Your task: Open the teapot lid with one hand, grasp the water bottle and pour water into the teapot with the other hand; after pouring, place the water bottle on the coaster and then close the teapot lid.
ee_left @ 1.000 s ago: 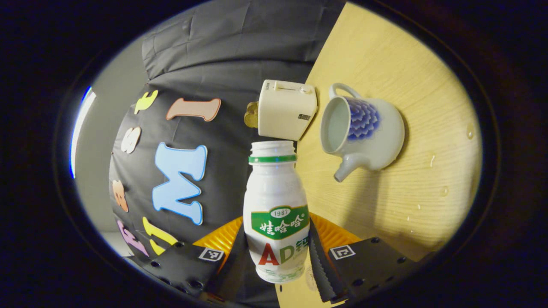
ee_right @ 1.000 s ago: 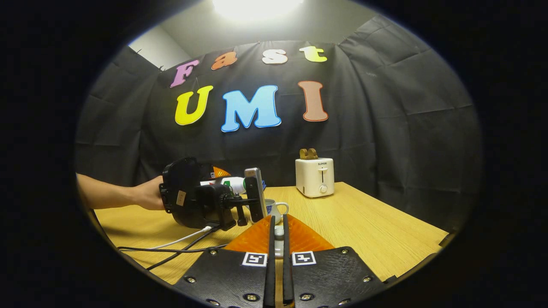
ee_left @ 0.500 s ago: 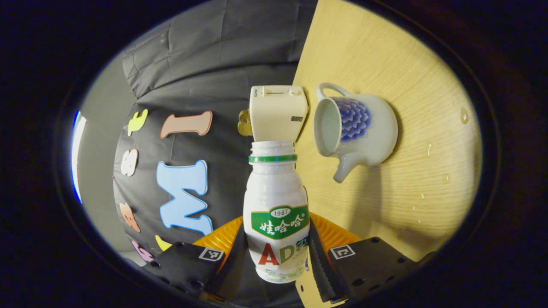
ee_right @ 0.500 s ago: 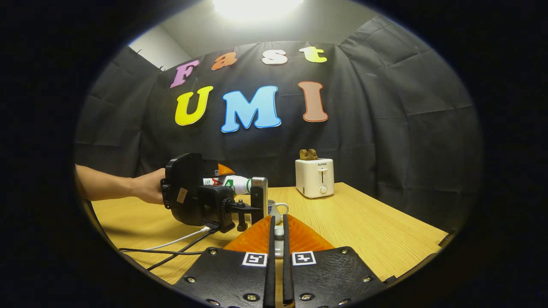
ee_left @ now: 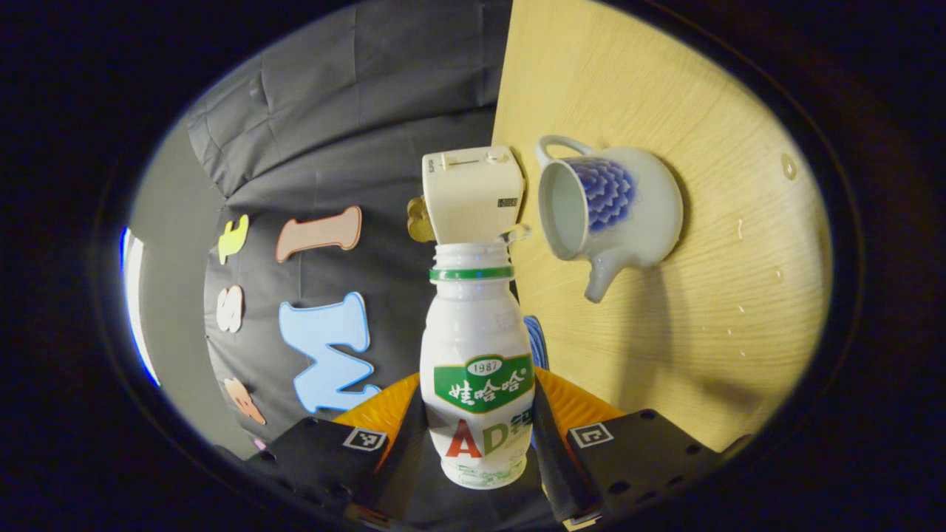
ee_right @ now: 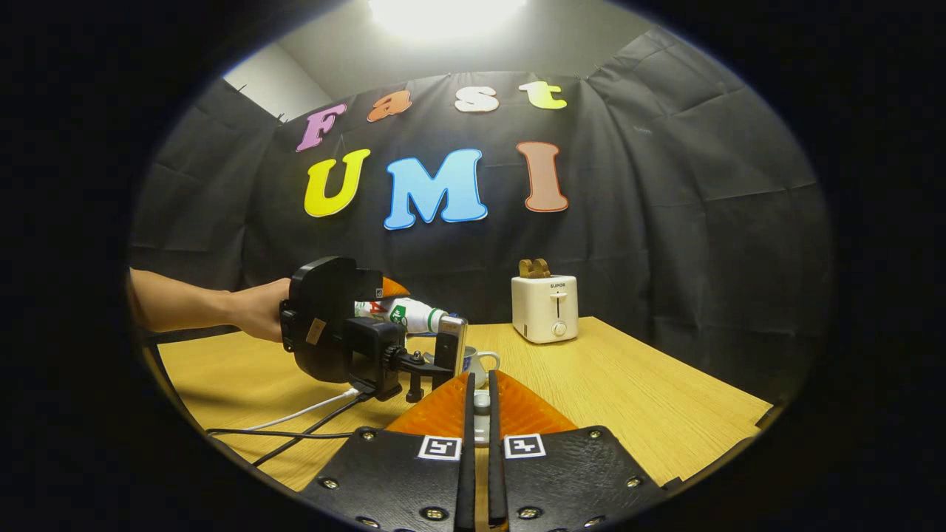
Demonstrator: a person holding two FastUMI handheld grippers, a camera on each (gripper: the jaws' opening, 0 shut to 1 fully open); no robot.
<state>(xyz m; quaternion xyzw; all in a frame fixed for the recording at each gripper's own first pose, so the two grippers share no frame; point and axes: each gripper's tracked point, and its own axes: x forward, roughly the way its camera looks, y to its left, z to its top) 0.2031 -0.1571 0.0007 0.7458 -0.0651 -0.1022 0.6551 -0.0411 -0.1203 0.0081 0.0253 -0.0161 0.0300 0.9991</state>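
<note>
Fingers (ee_left: 550,436) around smooth bottle (ee_left: 477,369)

toaster (ee_right: 545,308) upright, far table (ee_right: 635,399) edge | cables (ee_right: 295,428) left | droplets (ee_left: 739,229)

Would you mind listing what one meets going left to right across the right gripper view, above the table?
Hand → left gripper → bottle → teapot → toaster.

White water bottle (ee_left: 477,369) with green neck ring, green label band, red and green lettering. White teapot (ee_left: 610,207) with blue scale pattern; cream toaster (ee_right: 545,309) holding brown toast. Light wood-grain table (ee_right: 628,399); wall cloth black.
</note>
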